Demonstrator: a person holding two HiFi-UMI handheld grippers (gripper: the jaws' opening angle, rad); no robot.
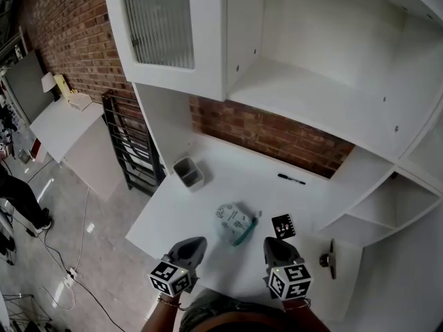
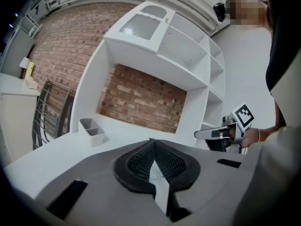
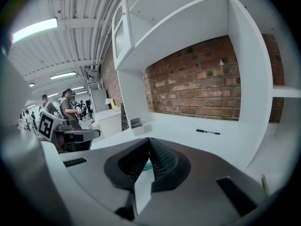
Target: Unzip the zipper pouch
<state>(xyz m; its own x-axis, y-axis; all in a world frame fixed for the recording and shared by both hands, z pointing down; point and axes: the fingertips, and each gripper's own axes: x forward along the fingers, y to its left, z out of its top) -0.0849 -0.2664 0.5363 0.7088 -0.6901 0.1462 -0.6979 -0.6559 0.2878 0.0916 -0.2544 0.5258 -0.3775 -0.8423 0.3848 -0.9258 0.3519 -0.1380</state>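
A soft white zipper pouch (image 1: 234,223) with a grey print and a teal edge along its lower right side lies on the white tabletop (image 1: 228,185), at lower centre of the head view. Neither tool touches it.

The left hand-held gripper (image 1: 196,241) sits at the bottom of that view, to the lower left of the pouch. Its own view shows its jaws pressed together with nothing between them. The right hand-held gripper (image 1: 271,243) sits to the lower right of the pouch, near its teal edge. Its jaws are likewise together and empty, and a thin sliver of teal shows past them in its own view. Both point across the tabletop toward the red brick wall (image 1: 277,133).

A small grey plastic bin (image 1: 188,172) with two compartments stands to the upper left of the pouch, well apart from it. A black marker pen (image 1: 291,179) lies to the upper right, near the wall. A small black card (image 1: 283,225) lies just right of the pouch. White shelving (image 1: 311,81) fills the upper frame.
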